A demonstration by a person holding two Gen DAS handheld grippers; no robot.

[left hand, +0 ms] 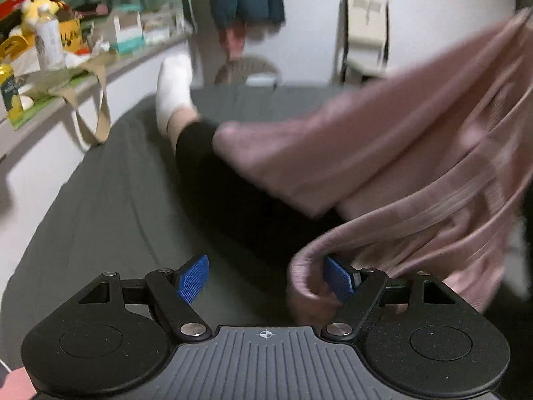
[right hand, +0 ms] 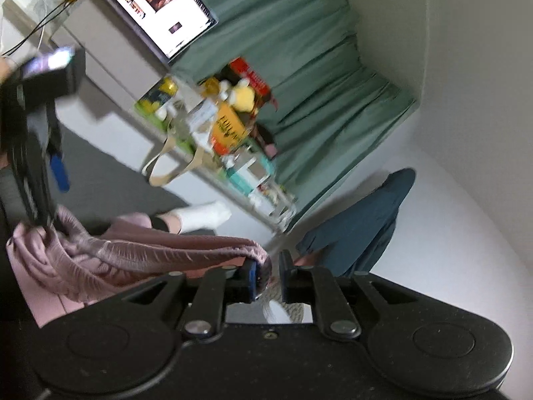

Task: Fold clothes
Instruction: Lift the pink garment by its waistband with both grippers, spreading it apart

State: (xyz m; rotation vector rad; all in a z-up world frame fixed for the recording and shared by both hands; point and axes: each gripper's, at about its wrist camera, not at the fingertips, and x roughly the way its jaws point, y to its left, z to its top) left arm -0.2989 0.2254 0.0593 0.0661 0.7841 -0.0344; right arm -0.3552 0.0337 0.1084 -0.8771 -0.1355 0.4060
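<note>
Left gripper (left hand: 266, 278): fingers spread wide; pink garment (left hand: 383, 166) waistband hem hooked over the right-hand blue pad only, nothing between the pads. Right gripper (right hand: 268, 278): fingers nearly together, pinching the gathered waistband edge of the pink garment (right hand: 150, 250). Cloth is lifted above the grey bed (left hand: 110, 180), stretched between the two grippers, motion-blurred. It drapes across the person's leg in black trousers (left hand: 213, 180); white sock (left hand: 173, 90) beyond.
</note>
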